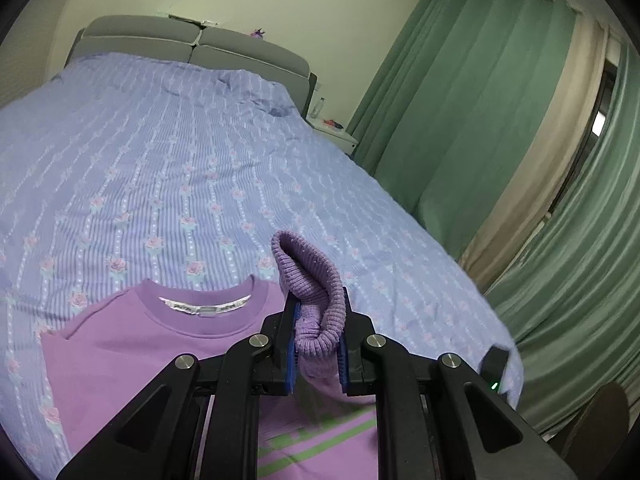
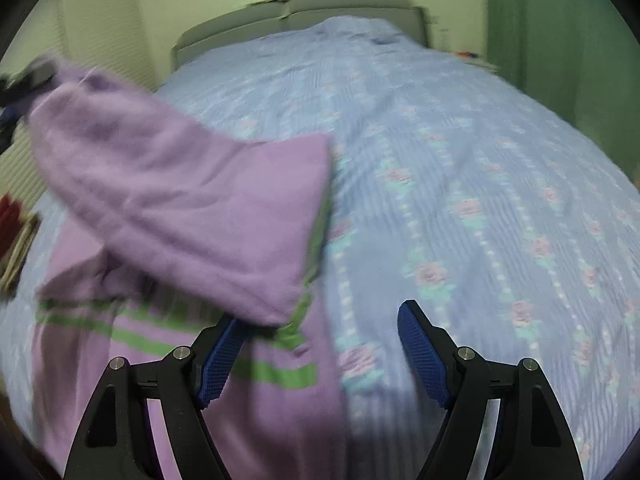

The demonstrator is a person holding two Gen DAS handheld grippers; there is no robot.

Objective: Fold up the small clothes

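Bed (image 1: 168, 168) filled both views, covered in a blue floral-striped sheet; green curtains (image 1: 472, 112) hung to the right. Purple sweatshirt (image 1: 132, 344) with green stripes lay flat near the bed's foot, collar toward the headboard. Its sleeve (image 2: 172, 200) was lifted off the bed across the body. Left gripper (image 1: 318, 340) was clamped on the ribbed cuff (image 1: 308, 280). Right gripper (image 2: 316, 356) hung above the sweatshirt's edge, jaws apart, nothing between them. Right view blurred.
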